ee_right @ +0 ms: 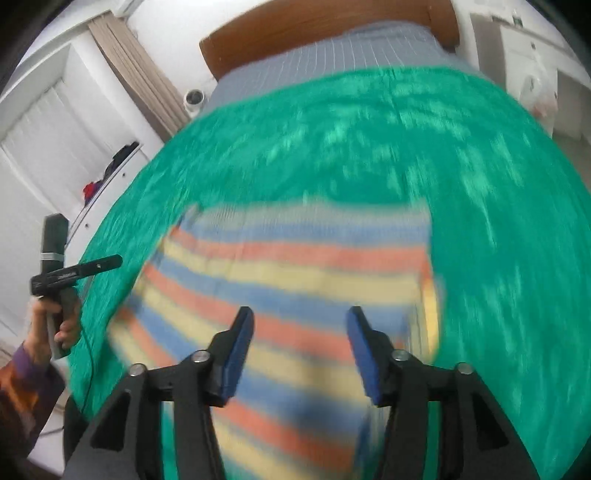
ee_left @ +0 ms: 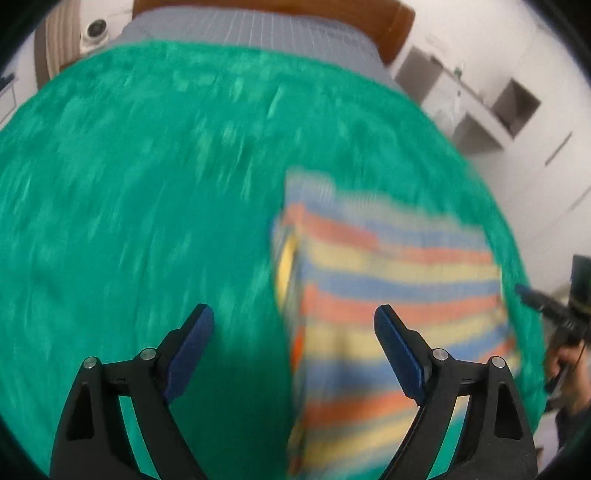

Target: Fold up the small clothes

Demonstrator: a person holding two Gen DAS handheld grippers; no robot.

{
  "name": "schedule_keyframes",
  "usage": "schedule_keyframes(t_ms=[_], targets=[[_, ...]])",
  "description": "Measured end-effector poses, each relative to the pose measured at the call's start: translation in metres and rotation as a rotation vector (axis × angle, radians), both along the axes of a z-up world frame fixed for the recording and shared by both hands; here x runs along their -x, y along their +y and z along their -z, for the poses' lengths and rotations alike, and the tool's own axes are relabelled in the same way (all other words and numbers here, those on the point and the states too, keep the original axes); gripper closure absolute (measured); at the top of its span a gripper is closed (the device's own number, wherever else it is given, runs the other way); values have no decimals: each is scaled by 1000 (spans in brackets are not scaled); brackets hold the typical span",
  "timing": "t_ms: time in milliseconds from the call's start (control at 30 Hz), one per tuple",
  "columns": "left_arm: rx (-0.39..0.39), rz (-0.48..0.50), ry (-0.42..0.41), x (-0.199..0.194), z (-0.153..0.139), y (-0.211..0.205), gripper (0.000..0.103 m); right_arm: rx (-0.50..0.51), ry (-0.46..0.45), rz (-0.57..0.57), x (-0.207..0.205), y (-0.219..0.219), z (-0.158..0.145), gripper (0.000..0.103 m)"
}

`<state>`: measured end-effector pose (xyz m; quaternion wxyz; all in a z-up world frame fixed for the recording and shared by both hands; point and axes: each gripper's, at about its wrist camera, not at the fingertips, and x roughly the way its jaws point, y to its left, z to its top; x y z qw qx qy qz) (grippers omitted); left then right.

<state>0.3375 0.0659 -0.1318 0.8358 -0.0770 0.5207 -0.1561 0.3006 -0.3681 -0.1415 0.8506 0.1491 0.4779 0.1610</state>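
Observation:
A small striped garment [ee_left: 384, 280] in blue, orange and yellow lies on a green blanket [ee_left: 147, 184]. It looks folded, with a straight left edge, though both views are blurred. My left gripper [ee_left: 293, 321] is open and empty above the garment's left edge. In the right wrist view the garment [ee_right: 295, 266] lies under my right gripper [ee_right: 300, 325], which is open and empty above its near part. The left gripper also shows in the right wrist view [ee_right: 74, 271], held in a hand at the blanket's left edge. The right gripper shows at the right edge of the left wrist view [ee_left: 546, 306].
The green blanket [ee_right: 480, 184] covers a bed with a grey checked sheet [ee_right: 332, 55] and a wooden headboard [ee_right: 314, 22] at the far end. White shelves [ee_left: 480, 103] stand to the right, a curtain [ee_right: 140, 74] and white drawers to the left.

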Motion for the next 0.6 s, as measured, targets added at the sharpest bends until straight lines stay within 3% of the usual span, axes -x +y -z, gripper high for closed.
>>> schedule_keyframes(t_ms=[67,133,200,233,267,300,333,367,433,600], targets=[[9,15,50,28,17,6,13,-34,35,28,36,-9,8,34],[14,24,78,48,27,4,13,-63,79,78,69,-17,21,28],[-1,33,77,59,35,-5,14,-132,128,114,84,-22,40,27],[-18,32,66,61,35,-10,20,-156,137,121,83,-22,47,28],[-35,32,51,63,35,-18,31,-194,145,128,82,-21,54,32],[-51,40,40,62,35,-25,67,-234,149,130,80,-18,60,37],[-61,50,43,62,36,-29,98,-246,151,146,78,-18,65,60],[-52,48,68,59,37,-31,97,-244,163,175,74,-19,69,92],[-49,37,74,61,32,-27,99,-287,202,211,73,-24,75,92],[-39,98,99,89,15,-17,100,-226,210,130,99,-24,45,93]])
